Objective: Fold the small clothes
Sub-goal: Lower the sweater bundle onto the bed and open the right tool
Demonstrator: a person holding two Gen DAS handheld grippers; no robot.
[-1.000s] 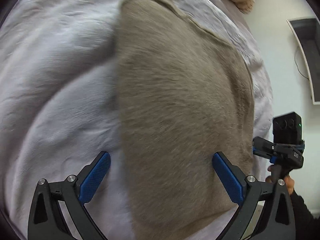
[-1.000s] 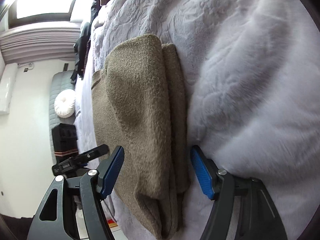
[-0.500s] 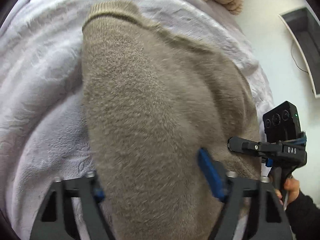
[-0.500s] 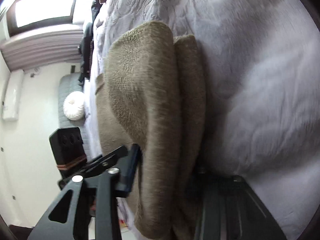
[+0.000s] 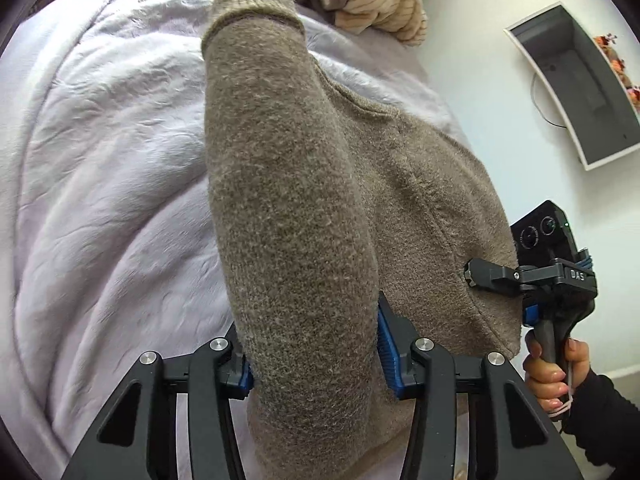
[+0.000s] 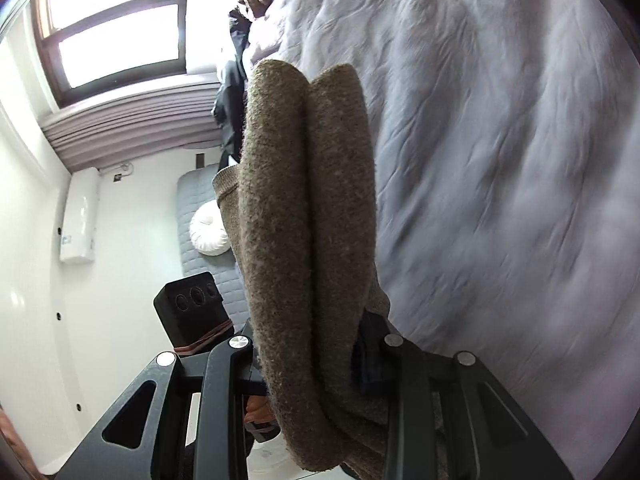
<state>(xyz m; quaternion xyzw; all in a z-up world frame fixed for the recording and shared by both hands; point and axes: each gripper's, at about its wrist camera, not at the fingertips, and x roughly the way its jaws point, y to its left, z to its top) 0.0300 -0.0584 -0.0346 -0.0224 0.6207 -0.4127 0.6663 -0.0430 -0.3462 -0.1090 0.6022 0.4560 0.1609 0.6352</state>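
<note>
**Lifting the near edge of the sweater with both grippers**

Carrying a fold over was the step I judged myself to be in, and doing it well depended on both ends of the garment travelling together. My left gripper [image 5: 316, 354] had its blue pads [image 5: 385, 344] clamped on a thick roll of the brown sweater [image 5: 288, 208], which rose away from me toward its ribbed hem [image 5: 250, 4]. My right gripper [image 6: 308, 364] was likewise closed on a doubled bundle of the same knit [image 6: 304, 216], two plump layers standing up between the jaws. The rest of the sweater lay on the pale lilac bedspread [image 5: 100, 152], its far portion spread flat toward the wall side.

From the left camera I could see my right hand [image 5: 554, 368] wrapped round its handle just beside the sweater's corner, so the two grips were near each other along one edge.

To do this well, I reckoned I needed to keep both grippers level and move them at one pace, so the lifted edge would land parallel to the far edge rather than skewed. The knit looked soft and bulky; squeezing harder would add nothing, but letting go early would let the roll slump. I judged it wiser to lay the fold down before parting the jaws, and to steer clear of the striped clothes [image 5: 384, 4] heaped at the bed's far end.
</note>
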